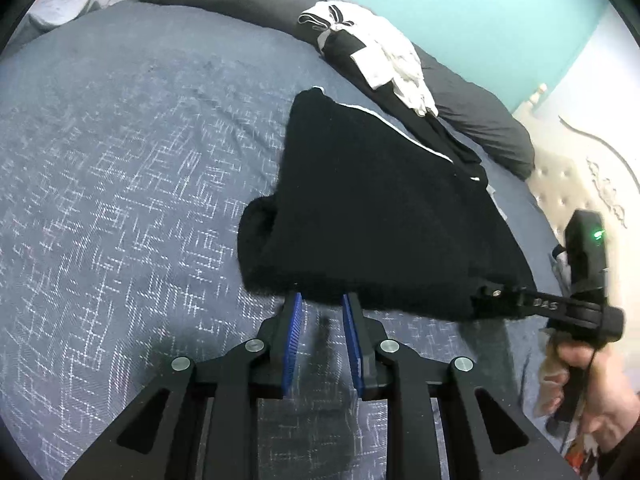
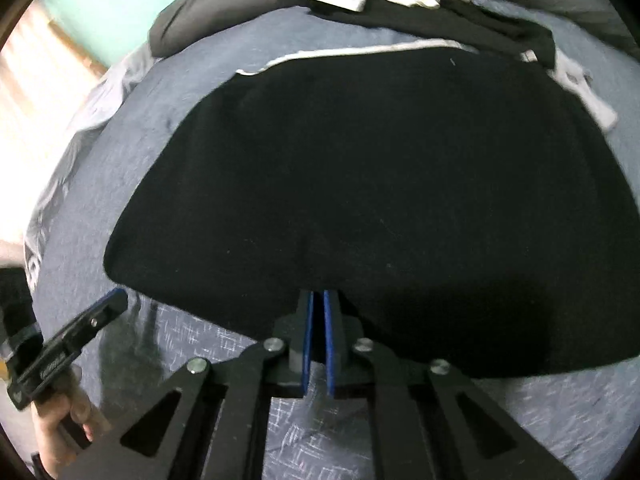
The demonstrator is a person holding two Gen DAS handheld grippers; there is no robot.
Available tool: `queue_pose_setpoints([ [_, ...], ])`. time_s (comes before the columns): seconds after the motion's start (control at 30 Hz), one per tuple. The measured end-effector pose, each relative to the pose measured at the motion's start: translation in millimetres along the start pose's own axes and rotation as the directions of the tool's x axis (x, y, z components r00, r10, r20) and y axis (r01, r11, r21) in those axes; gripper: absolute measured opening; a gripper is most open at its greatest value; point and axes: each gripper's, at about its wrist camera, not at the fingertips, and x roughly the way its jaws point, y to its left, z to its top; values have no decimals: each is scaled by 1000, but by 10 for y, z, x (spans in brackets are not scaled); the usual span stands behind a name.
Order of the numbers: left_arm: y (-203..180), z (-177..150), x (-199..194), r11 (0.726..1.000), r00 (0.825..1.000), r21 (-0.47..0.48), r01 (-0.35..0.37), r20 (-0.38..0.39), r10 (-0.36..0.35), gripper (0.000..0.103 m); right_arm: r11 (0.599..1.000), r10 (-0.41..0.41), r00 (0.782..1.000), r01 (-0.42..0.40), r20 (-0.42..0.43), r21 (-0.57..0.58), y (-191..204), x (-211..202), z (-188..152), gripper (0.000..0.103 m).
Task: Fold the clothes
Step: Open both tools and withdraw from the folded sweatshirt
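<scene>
A black garment [image 1: 380, 208] with white piping along its far edge lies folded on the blue-grey bedspread [image 1: 120, 160]. My left gripper [image 1: 323, 298] is open, its blue pads [image 1: 295, 320] apart, with the tips right at the garment's near edge and nothing between them. In the right wrist view the garment [image 2: 380, 180] fills the middle, and my right gripper [image 2: 319, 295] is shut on its near hem. The left gripper [image 2: 114, 300] shows at lower left, just off the cloth. The right gripper [image 1: 500, 296] enters from the right, held by a hand [image 1: 596, 384].
A pile of black and white clothes [image 1: 372, 52] lies behind the garment. Dark grey pillows [image 1: 488, 120] line the far edge of the bed, with a cream tufted headboard [image 1: 560, 184] at the right. The bedspread stretches bare to the left.
</scene>
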Motion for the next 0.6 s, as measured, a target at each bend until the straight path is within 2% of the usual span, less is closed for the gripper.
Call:
queue_pose_setpoints([
  [0.33,-116,14,-43,998,999,37,42,-1,-42,25,999,2,1000,-3,25,50,-5,-136,14,2],
  [0.43,-85,20,-64,999,999,31,40,1,-40,25,998,-17,1000,16,12,56,-9,-78,95,2],
  [0.6,-21,42,-97,999,999,18,36,7,-36,26,997,-51,998,53,-26,53,-4,109,-17,1],
])
